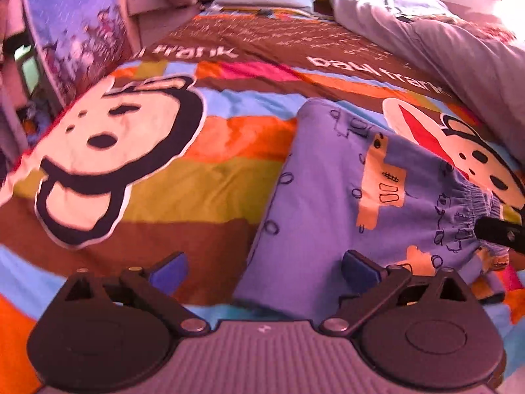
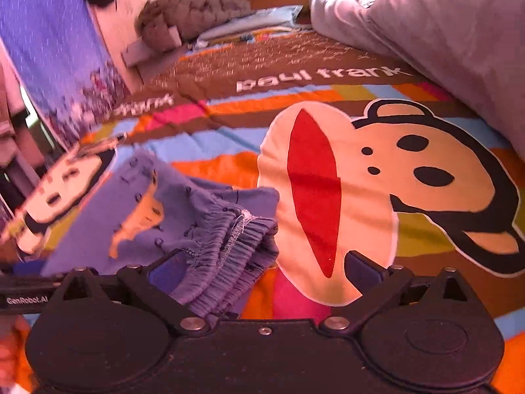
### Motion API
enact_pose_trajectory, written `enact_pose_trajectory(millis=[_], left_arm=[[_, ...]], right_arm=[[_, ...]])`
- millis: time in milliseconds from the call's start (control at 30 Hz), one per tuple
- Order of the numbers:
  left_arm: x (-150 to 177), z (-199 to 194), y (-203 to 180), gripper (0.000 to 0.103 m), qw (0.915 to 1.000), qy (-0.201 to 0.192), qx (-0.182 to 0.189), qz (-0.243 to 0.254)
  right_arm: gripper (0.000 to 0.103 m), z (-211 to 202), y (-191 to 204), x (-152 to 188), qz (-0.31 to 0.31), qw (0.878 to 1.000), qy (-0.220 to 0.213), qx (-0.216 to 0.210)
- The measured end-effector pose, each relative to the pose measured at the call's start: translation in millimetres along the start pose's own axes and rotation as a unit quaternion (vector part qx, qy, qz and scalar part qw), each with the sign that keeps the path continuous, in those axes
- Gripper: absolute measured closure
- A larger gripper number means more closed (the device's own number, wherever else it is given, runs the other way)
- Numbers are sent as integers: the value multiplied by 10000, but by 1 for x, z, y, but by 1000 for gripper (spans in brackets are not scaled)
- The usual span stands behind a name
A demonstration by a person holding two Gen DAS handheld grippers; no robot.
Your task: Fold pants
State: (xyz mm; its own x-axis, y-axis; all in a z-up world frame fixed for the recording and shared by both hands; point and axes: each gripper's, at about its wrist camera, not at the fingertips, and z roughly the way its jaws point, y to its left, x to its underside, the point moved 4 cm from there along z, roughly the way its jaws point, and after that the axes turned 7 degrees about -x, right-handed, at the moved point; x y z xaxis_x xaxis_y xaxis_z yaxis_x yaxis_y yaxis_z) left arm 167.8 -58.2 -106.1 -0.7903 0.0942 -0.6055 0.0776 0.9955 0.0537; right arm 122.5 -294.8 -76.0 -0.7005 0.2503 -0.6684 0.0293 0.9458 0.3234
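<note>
Blue patterned pants [image 1: 328, 197] lie folded on the colourful bedspread [image 1: 203, 177], with the gathered elastic waistband [image 1: 472, 207] at the right. My left gripper [image 1: 262, 269] is open just above the pants' near edge, holding nothing. In the right wrist view the pants [image 2: 137, 216] lie at the left, and the waistband [image 2: 236, 249] is bunched between my open right gripper's [image 2: 262, 269] fingers, close to the left finger [image 2: 167, 272]. The right gripper's black body [image 1: 502, 233] shows at the waistband in the left wrist view.
A grey duvet [image 1: 459, 42] is heaped along the right side of the bed. Pillows [image 1: 269, 0] and a knitted grey blanket [image 2: 193, 13] lie at the wooden headboard. A purple curtain [image 1: 75, 23] hangs at the left.
</note>
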Motion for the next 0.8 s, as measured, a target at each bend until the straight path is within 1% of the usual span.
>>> enact_pose_trajectory(millis=[33,100,167,200,267,367,700,767,800], left_arm=[[2,-1,3,1,10000,17,26,-63],[6,-2,7,1,9998,28,55,-167],[8,-4,10,1,9998,7,52,-216],[9,-5,10,1,9998,-6,49,-217],[11,-5,12,1,9997,-26,59,-226],[14,-4,14,1,9995,-42,101,-313],[17,-4,15,1,9989,-103,152,-427],[16,-8,18,1,9986,-138,226,-467],[15,-12,20,1,9981,-185,314,-493]], right_arm=[[1,-3,2,2,17,9998,31,-191],[1,-2,8,9,55,9991,164,-391],[1,3,12,19,36,9989,386,-247],[1,4,15,22,-56,9990,406,-160],[1,2,20,24,-249,9990,374,-48],[1,4,22,27,-375,9986,368,32],[1,3,19,28,-258,9991,330,-58],[1,0,17,27,-251,9993,218,-175],[1,-4,17,27,-250,9990,130,-353]])
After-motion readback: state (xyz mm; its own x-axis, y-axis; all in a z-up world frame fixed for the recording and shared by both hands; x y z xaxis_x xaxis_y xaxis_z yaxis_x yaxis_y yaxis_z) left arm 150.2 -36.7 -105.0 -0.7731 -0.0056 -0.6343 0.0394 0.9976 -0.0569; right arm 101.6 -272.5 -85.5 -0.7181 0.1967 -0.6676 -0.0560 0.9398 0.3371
